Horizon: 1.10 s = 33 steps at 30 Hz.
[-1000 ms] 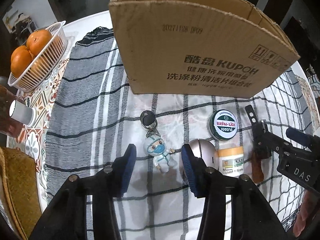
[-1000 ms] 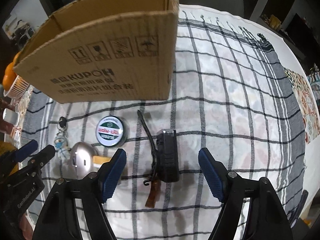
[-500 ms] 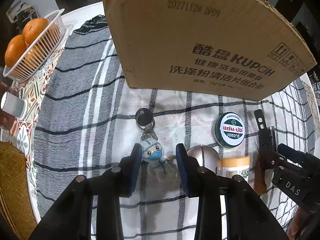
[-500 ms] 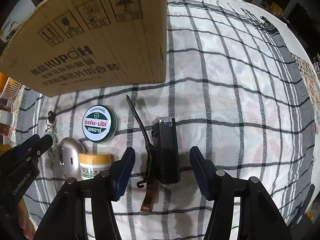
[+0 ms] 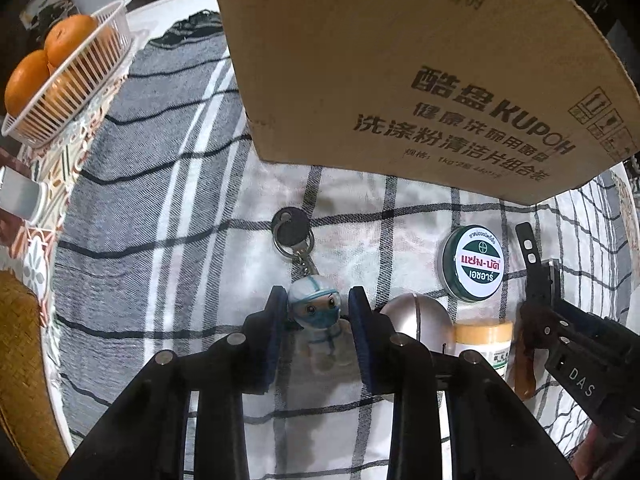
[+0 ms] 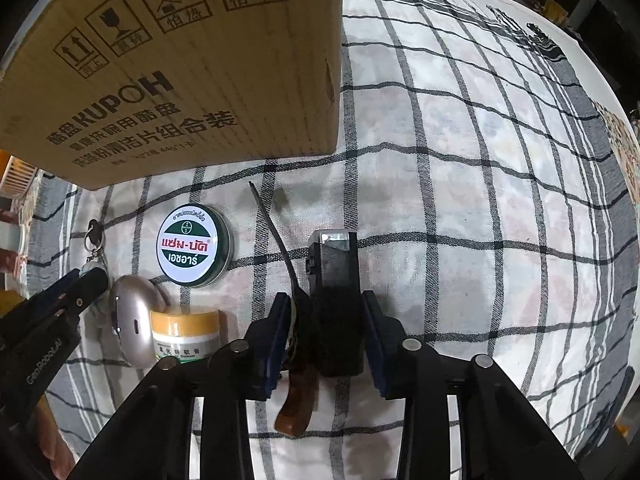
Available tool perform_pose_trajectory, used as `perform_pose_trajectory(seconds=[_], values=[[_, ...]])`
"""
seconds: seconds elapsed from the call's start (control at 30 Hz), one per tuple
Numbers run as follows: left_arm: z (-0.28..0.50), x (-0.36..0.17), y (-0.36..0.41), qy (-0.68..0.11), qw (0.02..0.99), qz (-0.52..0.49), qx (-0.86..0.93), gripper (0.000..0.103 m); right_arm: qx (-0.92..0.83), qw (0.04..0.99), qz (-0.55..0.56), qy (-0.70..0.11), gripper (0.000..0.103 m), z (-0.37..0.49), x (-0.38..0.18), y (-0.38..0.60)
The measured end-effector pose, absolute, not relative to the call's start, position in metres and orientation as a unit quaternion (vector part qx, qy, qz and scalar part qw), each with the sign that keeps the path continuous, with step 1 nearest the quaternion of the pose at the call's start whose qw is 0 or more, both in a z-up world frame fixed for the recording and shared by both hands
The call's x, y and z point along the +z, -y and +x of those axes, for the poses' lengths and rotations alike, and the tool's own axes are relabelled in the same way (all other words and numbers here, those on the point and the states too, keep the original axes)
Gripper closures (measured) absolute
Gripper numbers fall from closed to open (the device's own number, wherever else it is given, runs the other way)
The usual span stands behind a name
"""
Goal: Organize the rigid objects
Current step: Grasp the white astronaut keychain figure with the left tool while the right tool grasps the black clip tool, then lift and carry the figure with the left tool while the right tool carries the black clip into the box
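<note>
The left gripper (image 5: 315,322) is closed on the masked-figure keychain (image 5: 320,312), its blue pads pressed against both sides of the figure's head while the figure lies on the checked cloth (image 5: 168,240) covering the surface; the chain runs forward to a ring and a dark round key fob (image 5: 290,226) lying flat on the cloth. Just to the right of that gripper sits a silver egg-shaped object (image 5: 416,318), touching a small cream jar with a yellow lid (image 5: 484,340) lying on its side, and beyond them a round green-and-white balm tin (image 5: 474,264). The right gripper (image 6: 325,338) straddles a black rectangular device (image 6: 334,284) and the folding knife with a wooden handle (image 6: 296,408) beside it, the pads close against both; whether they actually press is hard to tell. The knife's thin dark blade points toward the large cardboard box (image 6: 180,72), which stands upright on the cloth behind the row of things. At the far left of the left wrist view, a white basket (image 5: 60,120) holds oranges (image 5: 68,38) off the cloth.
</note>
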<state>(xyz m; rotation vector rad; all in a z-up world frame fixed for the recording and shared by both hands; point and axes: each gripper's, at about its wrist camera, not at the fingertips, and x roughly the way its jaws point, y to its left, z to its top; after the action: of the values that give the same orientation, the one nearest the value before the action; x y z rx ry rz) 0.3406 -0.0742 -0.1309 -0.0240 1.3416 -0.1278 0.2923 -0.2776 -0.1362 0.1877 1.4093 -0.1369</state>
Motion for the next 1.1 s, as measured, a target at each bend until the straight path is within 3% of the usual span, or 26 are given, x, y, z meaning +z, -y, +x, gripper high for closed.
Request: perform_pose_trajectory(seconds=[0.43,1.1], values=[[0.335,-0.129,0.074,-0.611,0.788,-0.001,-0.074,0.076,-0.051,0.762,0.09,-0.639,0.071,0.292,-0.147,0.273],[0.292,-0.064,0.08,-0.539,0.833,0.02,-0.12,0.076,-0.027,0.812,0.077,-0.579,0.071,0.263,-0.071,0.259]])
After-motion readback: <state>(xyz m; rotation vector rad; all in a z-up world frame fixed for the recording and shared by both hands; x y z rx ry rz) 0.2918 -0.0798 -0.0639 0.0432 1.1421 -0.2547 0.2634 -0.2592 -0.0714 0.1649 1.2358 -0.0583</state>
